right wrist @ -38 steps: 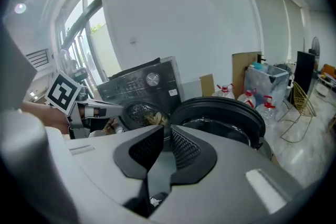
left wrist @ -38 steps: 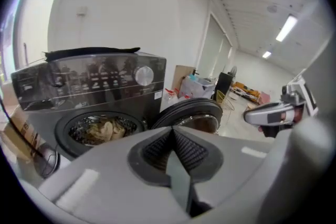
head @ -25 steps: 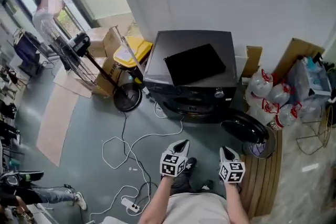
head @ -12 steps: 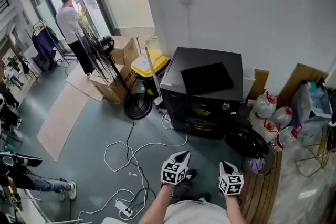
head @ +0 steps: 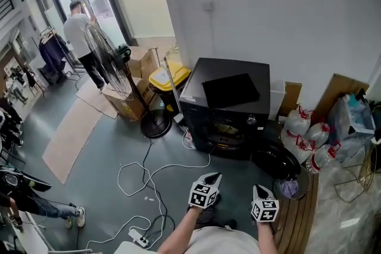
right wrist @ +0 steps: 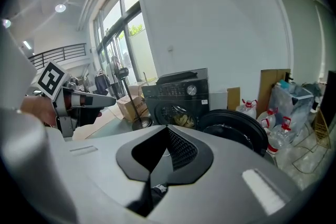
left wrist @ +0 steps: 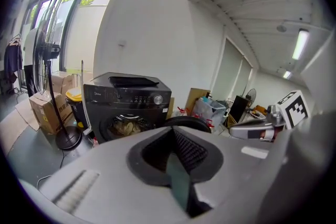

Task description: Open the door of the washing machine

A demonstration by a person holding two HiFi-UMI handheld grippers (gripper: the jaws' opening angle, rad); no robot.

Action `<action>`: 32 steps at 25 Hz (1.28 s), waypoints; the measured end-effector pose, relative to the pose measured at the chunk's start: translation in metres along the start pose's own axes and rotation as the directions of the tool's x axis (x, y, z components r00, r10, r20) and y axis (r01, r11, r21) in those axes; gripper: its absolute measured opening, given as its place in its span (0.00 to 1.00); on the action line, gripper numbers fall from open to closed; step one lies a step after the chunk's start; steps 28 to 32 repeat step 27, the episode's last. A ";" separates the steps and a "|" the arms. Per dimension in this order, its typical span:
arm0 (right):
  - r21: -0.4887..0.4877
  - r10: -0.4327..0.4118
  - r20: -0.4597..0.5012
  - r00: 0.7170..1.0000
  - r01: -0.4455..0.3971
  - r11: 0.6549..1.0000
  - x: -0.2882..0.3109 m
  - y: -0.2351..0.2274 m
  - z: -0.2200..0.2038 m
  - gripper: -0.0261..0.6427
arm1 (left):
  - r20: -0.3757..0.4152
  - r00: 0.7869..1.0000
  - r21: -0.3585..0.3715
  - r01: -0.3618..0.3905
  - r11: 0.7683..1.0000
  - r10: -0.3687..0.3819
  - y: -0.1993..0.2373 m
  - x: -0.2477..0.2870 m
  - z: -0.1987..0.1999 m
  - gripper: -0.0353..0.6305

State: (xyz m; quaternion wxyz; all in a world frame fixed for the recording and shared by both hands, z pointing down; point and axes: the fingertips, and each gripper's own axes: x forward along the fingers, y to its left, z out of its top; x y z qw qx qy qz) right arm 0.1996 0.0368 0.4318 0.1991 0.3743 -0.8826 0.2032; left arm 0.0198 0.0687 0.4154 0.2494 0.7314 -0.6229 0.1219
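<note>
Head view: washing machine (head: 229, 119) sits farther off; door (head: 275, 162) stays open.

Found bare floor (head: 235, 172) straight ahead of the left tongs (head: 212, 177) and right tongs (head: 258, 190), open up to the washing machine (head: 229, 119). Met its swung-open door (head: 275, 162) just ahead and right of the right tongs, with wooden slats (head: 300, 205) alongside and water bottles (head: 296, 119) beyond. Left of the left tongs, saw loose cables (head: 146, 175) trailing over the floor and a fan base (head: 156, 126) farther ahead.
</note>
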 end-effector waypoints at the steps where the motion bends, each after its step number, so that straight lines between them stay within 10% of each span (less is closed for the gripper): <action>1: -0.002 -0.001 -0.002 1.000 0.001 1.000 -0.001 -0.001 -0.002 0.04 | 0.001 1.000 0.006 0.005 1.000 -0.005 -0.004 0.002 0.001 0.14; 32: -0.002 0.053 -0.003 0.999 -0.053 0.999 -0.005 0.005 -0.001 0.04 | -0.008 1.000 0.050 0.003 0.999 -0.003 -0.010 0.003 0.009 0.14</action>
